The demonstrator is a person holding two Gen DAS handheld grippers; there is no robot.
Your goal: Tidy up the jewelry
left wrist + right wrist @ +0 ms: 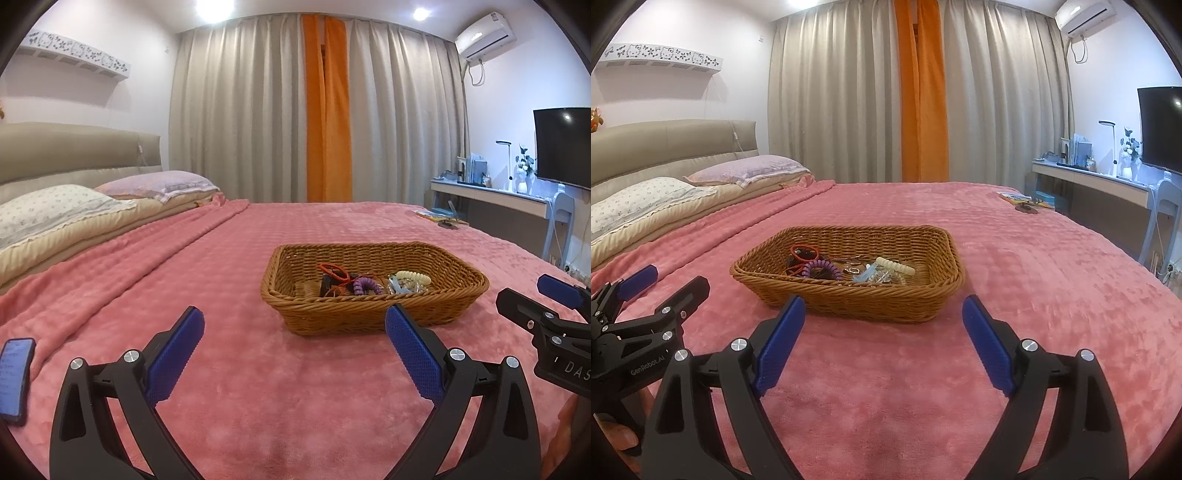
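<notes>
Both grippers are hovering over the pink blanket just before the wicker basket, probably preparing to reach in. The left gripper and the right gripper are both spreading their fingers wide, holding nothing. The jewelry, mostly coiled bands and clips, is lying piled inside the basket.

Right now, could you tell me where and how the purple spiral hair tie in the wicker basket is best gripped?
Grip the purple spiral hair tie on its raised coil arc, coming from above, since the brown wicker basket walls block a side approach. The right gripper looks nearer, its jaws open.
</notes>
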